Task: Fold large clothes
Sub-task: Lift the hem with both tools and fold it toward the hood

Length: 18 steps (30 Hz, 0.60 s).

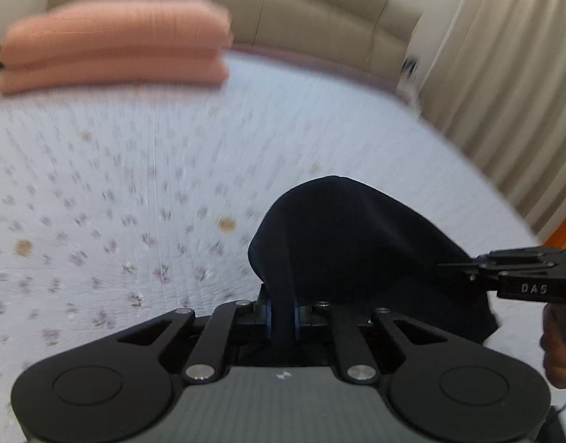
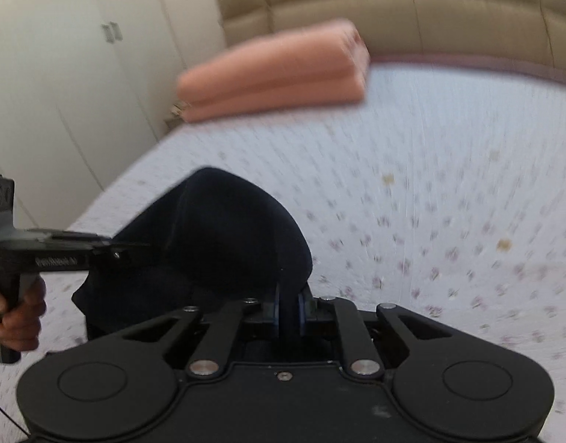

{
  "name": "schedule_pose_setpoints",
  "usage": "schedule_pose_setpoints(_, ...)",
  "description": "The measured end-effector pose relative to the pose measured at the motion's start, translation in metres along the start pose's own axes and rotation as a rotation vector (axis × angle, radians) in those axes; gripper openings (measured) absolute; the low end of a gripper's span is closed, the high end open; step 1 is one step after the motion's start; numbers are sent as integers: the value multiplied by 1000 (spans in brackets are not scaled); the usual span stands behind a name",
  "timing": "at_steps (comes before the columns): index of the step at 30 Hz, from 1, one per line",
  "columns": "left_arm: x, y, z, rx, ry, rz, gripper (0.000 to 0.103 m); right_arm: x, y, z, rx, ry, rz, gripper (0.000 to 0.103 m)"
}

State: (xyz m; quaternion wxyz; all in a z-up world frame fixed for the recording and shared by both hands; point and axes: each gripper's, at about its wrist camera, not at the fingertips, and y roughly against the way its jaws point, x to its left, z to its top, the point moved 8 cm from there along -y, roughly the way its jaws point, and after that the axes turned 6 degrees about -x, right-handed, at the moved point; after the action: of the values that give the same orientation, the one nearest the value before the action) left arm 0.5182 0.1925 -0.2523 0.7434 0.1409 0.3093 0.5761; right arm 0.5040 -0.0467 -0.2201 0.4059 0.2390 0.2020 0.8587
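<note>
Between both grippers, left (image 1: 282, 312) and right (image 2: 290, 312), the dark garment (image 1: 357, 243) hangs pinched, bed (image 1: 135, 184) ahead.

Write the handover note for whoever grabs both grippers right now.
Left gripper: shut on the dark navy garment.
Right gripper: shut on the same garment, on another part of its edge.
Garment hangs bunched between the two, lifted over the floral bedspread.
Folded pink blanket sits at the far end by the headboard.
Done: both grips set.
Left: spread the garment flat, then fold it.
</note>
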Motion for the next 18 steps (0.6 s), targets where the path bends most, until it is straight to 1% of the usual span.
schedule_pose_setpoints(2,-14,44,2,-77,0,-23,11,18,38,0,-44,33,5,12)
schedule_pose_setpoints(5,-39,109,-6,-154,-33,-42,11,48,95,-7,-97,96,-15,12)
schedule_pose_setpoints(7,-56,144,-18,-165,-77,-33,11,69,126,-16,-130,154,-40,12)
schedule_pose_setpoints(9,-71,174,-36,-161,-122,-30,11,90,160,-30,-167,207,-101,12)
schedule_pose_setpoints(11,-86,204,-59,-139,-152,-52,11,111,194,-55,-191,278,-158,13)
schedule_pose_setpoints(12,-92,219,-74,-118,-159,-74,11,120,206,-71,-182,324,-177,15)
schedule_pose_setpoints(13,-96,229,-88,-93,-166,-87,12,128,218,-92,-155,371,-194,18)
schedule_pose_setpoints(14,-98,240,-106,-53,-167,-103,14,134,231,-117,-105,401,-196,22)
schedule_pose_setpoints(15,-97,251,-129,6,-156,-120,17,136,239,-141,-40,414,-190,32)
schedule_pose_setpoints(16,-94,257,-151,59,-141,-117,21,135,248,-171,60,413,-182,39)
schedule_pose_setpoints(17,-89,265,-173,112,-123,-106,27,132,255,-194,132,394,-186,39)
schedule_pose_setpoints(18,-82,273,-198,172,-91,-96,28,125,262,-213,188,360,-200,40)
